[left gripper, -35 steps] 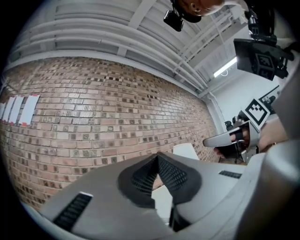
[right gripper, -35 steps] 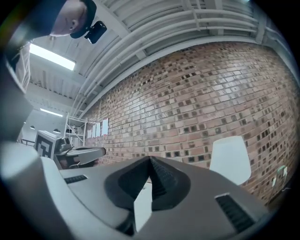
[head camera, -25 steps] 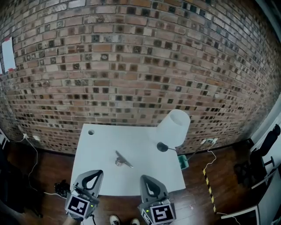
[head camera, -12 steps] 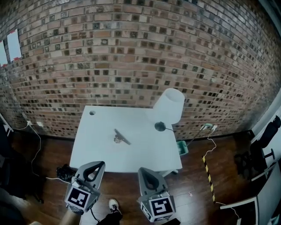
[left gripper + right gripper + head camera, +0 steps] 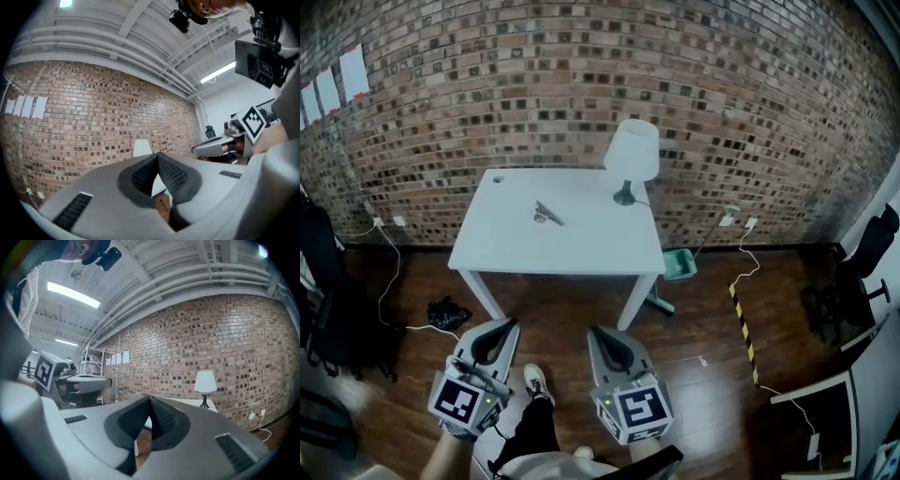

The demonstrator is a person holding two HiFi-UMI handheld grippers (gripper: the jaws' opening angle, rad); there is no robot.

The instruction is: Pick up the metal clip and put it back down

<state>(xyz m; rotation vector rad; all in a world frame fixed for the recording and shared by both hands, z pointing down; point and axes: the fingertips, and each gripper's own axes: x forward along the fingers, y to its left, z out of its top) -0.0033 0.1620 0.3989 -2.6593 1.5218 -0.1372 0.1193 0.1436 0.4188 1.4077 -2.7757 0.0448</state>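
Observation:
The metal clip (image 5: 547, 215) lies on the white table (image 5: 506, 251), which stands far ahead against the brick wall. Both grippers hang low over the wooden floor, well short of the table. My left gripper (image 5: 508, 324) is shut, its jaws meeting at the tip with nothing in them. The same shows in the left gripper view, where the left gripper (image 5: 156, 157) points level toward the wall. My right gripper (image 5: 593, 330) is beside it, also shut and empty. In the right gripper view the right gripper (image 5: 150, 401) points at the table (image 5: 187, 403). The clip is hidden in both gripper views.
A white lamp (image 5: 631, 155) stands at the table's back right corner. On the floor are a green bin (image 5: 679, 265), a black bundle with cables (image 5: 445, 312) and a yellow-black strip (image 5: 742, 328). A dark chair (image 5: 853, 300) stands at the right. The person's shoe (image 5: 534, 380) shows between the grippers.
Both grippers and the head view have drawn back from the table. The table edge was just ahead of the jaws; now a stretch of floor lies between. The clip has not moved.

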